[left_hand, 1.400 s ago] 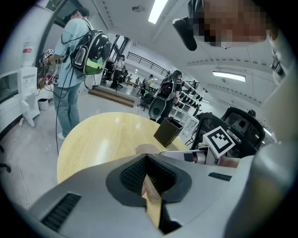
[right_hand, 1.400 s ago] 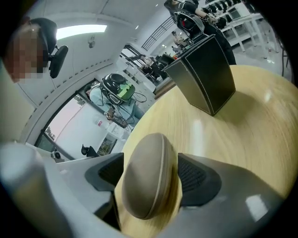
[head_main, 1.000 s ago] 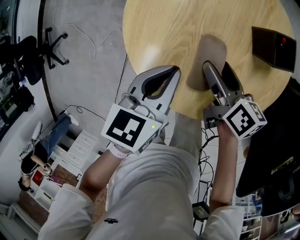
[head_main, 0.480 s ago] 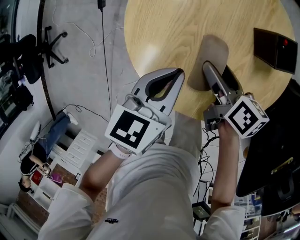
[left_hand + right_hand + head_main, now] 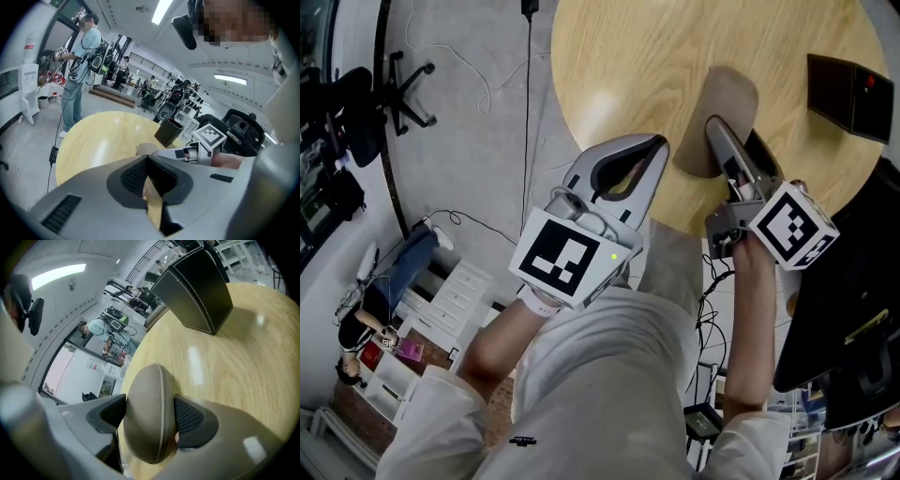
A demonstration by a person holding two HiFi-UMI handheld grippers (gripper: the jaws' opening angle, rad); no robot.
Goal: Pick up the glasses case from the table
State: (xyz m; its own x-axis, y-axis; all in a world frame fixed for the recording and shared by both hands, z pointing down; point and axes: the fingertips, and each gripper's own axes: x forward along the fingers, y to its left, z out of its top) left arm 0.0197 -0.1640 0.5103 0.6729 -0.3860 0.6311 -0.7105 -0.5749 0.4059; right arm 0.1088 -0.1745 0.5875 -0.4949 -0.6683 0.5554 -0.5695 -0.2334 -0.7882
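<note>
One glasses case (image 5: 146,394) sits between closing jaws of the right tool (image 5: 149,414), touching both.

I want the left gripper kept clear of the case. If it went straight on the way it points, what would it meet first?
Most likely the table top, close ahead of the left gripper, which points down at the wood. The glasses case lies just to its right; depth is unclear.
</note>
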